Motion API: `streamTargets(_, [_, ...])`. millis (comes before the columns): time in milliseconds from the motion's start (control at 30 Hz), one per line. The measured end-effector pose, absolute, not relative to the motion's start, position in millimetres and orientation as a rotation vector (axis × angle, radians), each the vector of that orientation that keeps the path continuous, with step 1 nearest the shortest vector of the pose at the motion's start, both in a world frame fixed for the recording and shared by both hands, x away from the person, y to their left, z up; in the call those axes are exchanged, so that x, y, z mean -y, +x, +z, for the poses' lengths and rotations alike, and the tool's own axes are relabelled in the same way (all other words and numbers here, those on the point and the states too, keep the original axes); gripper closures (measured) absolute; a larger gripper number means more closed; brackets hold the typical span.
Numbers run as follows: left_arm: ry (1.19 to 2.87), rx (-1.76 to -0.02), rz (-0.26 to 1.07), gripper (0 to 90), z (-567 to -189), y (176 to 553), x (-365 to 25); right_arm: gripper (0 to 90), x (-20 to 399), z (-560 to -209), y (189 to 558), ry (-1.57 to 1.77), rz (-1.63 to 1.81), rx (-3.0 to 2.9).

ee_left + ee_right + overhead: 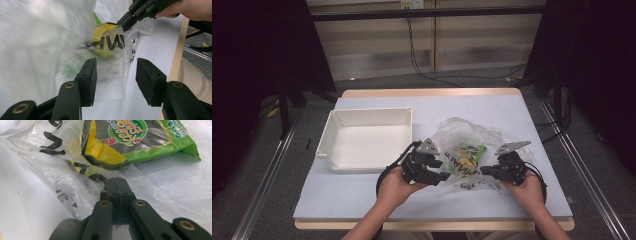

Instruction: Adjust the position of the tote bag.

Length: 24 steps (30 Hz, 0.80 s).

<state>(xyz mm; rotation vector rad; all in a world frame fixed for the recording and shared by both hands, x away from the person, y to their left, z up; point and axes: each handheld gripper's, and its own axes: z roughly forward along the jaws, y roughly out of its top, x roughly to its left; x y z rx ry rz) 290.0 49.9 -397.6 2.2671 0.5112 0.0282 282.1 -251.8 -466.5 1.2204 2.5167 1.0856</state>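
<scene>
Bag-opening step judged in hand: plastic bag (pixel 462 135) with snack packet (pixel 465 161) lies mid-worktop (pixel 362 200), its edge pinched by right tongs (pixel 117 181), left tongs (pixel 115 75) parted around film; opposite edge to be gripped next.

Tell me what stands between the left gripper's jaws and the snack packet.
The clear plastic bag does. Its film covers the snack packet, which lies inside it, and a fold of it hangs between the open jaws of the left gripper. The right gripper is shut on the bag's film beside the packet.
</scene>
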Motion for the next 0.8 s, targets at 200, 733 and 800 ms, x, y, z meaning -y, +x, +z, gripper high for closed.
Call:
streamTargets(200, [2.257,-0.507,0.036,48.4,-395.4,289.6,-58.1,90.0,249.2,-468.3,282.6,1.225,1.080,-2.527])
streamTargets(733, [2.277,-0.389,0.014,38.4,-391.5,287.6,-34.2,90.0,247.3,-467.6,282.9,1.216,1.088,-2.545])
streamTargets(800, [2.258,-0.401,0.021,37.3,-389.9,289.5,-33.0,90.0,246.9,-468.3,282.8,1.224,1.089,-2.544])
